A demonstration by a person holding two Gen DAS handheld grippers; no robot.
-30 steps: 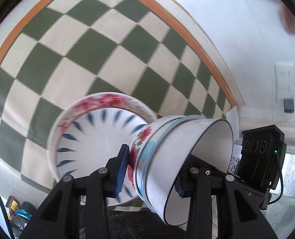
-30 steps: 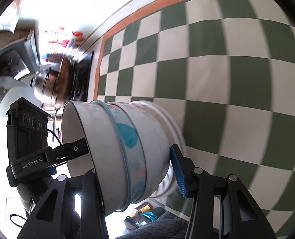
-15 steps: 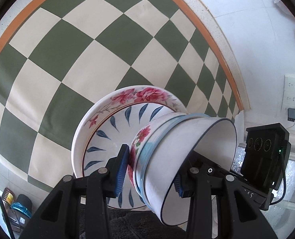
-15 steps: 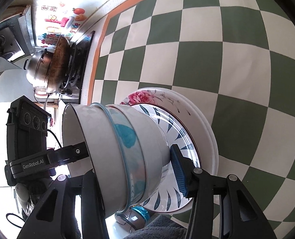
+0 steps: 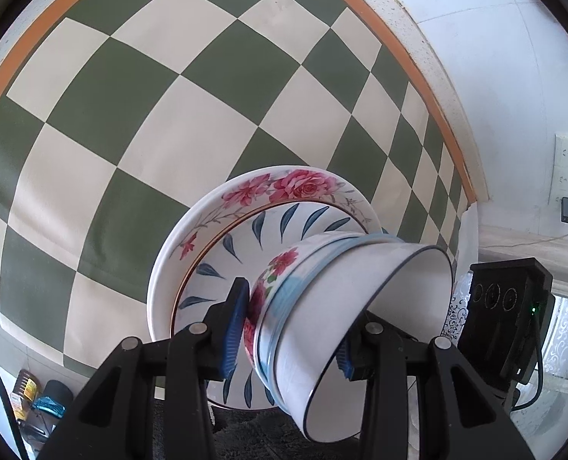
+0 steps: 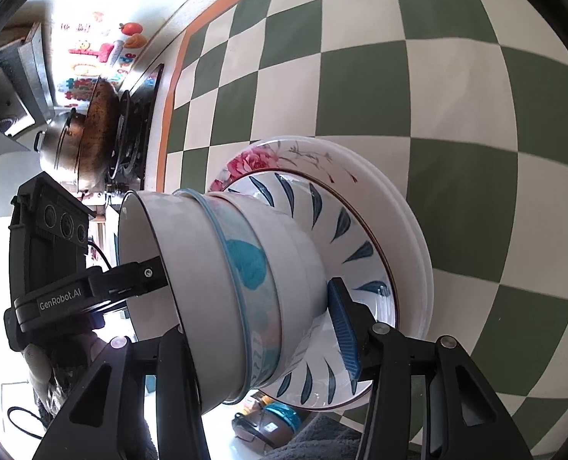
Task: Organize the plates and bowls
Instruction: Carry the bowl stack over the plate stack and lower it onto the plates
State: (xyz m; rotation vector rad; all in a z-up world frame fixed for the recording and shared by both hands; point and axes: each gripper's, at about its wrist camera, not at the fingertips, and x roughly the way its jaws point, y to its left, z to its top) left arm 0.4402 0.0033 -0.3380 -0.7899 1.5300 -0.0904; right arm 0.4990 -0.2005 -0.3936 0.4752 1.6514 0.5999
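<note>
Both grippers, left [image 5: 289,327] and right [image 6: 253,326], pinch the nested bowls [image 5: 333,287] from opposite sides just above the plates [image 5: 192,237] on the checkered cloth [image 5: 138,115]; uneven release could tip them or chip the plates.

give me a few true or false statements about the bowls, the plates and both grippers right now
1. Both grippers grip one nested stack of bowls. True: the left gripper and right gripper each clamp it between their fingers.
2. The stack holds only one bowl. False: at least three nested rims show.
3. The blue leaf plate lies on the rose plate. True.
4. The plates sit on a plain wooden table. False: they rest on a green and white checkered cloth.
5. The bowl stack stands upright on the cloth. False: it is tilted on its side above the plates.
</note>
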